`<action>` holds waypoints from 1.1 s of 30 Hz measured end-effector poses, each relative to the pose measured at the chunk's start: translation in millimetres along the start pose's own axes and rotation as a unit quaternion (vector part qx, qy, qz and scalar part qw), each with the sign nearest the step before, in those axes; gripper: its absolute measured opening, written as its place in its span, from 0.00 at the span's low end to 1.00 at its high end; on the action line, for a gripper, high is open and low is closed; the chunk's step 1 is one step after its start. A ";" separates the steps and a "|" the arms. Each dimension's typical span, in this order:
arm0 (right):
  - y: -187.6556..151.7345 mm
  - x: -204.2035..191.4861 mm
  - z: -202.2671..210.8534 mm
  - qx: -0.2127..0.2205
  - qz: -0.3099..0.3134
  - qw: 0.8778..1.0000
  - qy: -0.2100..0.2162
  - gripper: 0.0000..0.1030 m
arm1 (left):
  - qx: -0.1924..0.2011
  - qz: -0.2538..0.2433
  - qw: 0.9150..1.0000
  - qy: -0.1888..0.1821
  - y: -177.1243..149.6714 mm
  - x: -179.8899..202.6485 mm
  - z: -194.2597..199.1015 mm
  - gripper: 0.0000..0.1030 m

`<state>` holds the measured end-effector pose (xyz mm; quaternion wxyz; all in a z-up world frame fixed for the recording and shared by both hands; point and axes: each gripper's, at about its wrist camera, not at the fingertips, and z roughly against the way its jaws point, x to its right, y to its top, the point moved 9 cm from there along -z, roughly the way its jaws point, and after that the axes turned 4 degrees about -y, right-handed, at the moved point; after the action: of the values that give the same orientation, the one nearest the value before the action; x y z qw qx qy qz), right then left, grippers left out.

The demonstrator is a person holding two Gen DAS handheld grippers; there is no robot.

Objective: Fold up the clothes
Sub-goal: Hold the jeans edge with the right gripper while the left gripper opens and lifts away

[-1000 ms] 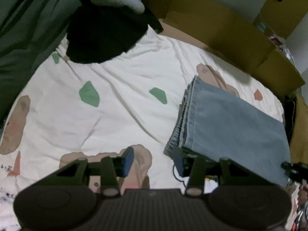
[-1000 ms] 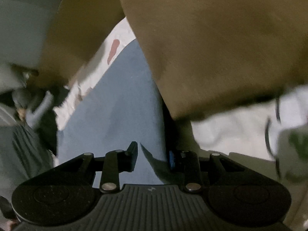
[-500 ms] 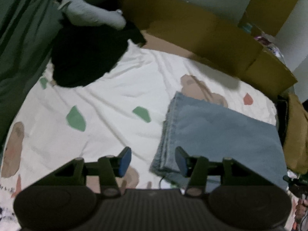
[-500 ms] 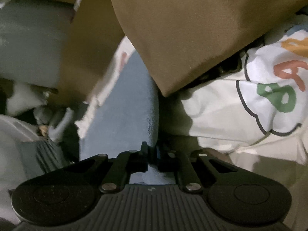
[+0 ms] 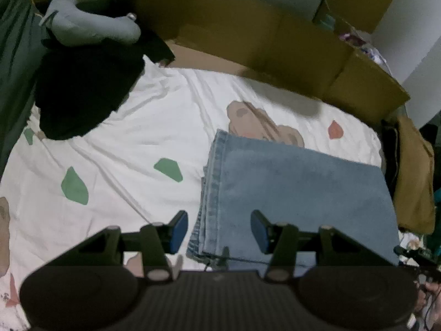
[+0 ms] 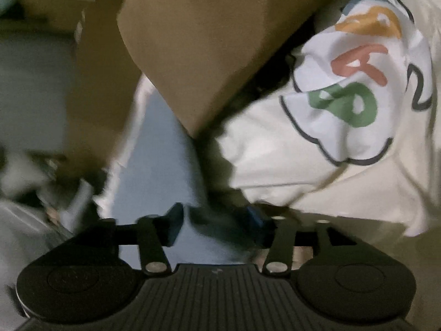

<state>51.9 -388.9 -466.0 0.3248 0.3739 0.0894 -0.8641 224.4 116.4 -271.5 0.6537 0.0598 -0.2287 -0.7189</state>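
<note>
Folded jeans [image 5: 297,193] lie on the near right of the patterned sheet [image 5: 154,127], both the left gripper [image 5: 219,231] and just-opened right gripper [image 6: 215,220] spread and empty above them; a careless pass could snag and undo the stacked edge.

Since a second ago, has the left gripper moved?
Yes. The left gripper has pulled back from the black garment, toward the folded jeans, its open jaws now straddling their stacked edge.
</note>
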 end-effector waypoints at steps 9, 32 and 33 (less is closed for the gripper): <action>-13.7 4.9 3.3 0.016 -0.032 0.999 0.038 0.25 | -0.001 -0.013 1.000 0.002 3.8 14.0 -6.5 0.52; -13.6 -16.8 -13.3 0.042 -0.013 0.999 0.020 0.20 | -0.015 -0.038 0.999 -0.010 6.0 38.2 -38.0 0.52; -13.6 -19.7 -10.7 0.043 -0.010 0.999 0.020 0.19 | -0.016 -0.041 0.999 -0.012 6.9 42.1 -40.1 0.52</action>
<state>59.7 -364.3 -460.9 0.2978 0.4039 0.0629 -0.8627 240.4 65.3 -295.4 0.6217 0.0505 -0.2226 -0.7493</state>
